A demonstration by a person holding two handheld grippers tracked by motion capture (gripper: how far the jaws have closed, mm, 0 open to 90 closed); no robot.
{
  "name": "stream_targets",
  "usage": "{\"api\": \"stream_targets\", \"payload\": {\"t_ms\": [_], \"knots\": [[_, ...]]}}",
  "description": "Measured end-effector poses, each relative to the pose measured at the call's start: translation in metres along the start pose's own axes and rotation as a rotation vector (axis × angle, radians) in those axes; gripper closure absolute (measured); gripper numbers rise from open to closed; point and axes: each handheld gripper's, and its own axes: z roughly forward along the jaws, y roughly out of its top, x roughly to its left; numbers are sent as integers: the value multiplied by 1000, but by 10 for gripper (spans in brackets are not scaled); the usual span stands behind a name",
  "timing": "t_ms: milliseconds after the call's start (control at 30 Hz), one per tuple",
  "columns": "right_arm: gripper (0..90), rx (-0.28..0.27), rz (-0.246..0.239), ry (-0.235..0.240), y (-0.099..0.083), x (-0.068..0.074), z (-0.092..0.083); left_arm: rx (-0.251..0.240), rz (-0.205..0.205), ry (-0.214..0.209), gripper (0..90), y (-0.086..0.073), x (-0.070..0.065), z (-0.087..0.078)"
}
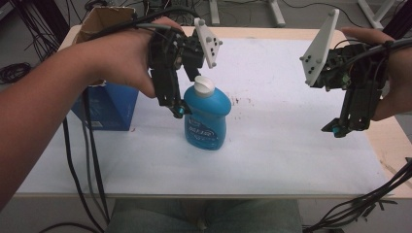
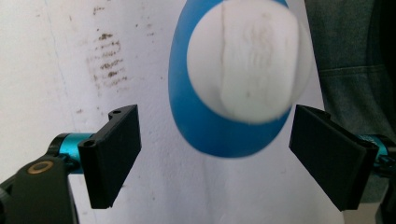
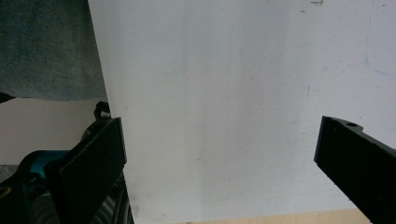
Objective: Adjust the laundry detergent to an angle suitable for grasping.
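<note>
The blue bottle (image 1: 207,116) stands upright mid-table, at five o'clock just below the left gripper (image 1: 182,112). Its jaws stand apart, flanking the white cap (image 2: 247,60) without touching, holding nothing. The right gripper (image 1: 335,130), well away at three o'clock, gapes empty.

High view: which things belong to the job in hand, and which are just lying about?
In the job:
- blue bottle, upright, white cap on
- left tongs, open beside it
- white mat under it

Lying about:
- blue box
- cardboard box
- right tongs, open, idle
</note>
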Motion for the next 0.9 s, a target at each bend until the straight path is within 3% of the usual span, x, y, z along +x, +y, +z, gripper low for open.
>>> {"api": "stream_targets", "payload": {"t_ms": [500,633,900], "knots": [[12,-1,-16,4,6,-5,-2,120,-87,22,72,-18,-1,-29],[12,-1,-19,4,7,-6,-3,121,-113,28,57,-25,0,-35],[12,0,-23,3,9,-6,-5,180,-142,28,17,-31,-3,-48]]}}
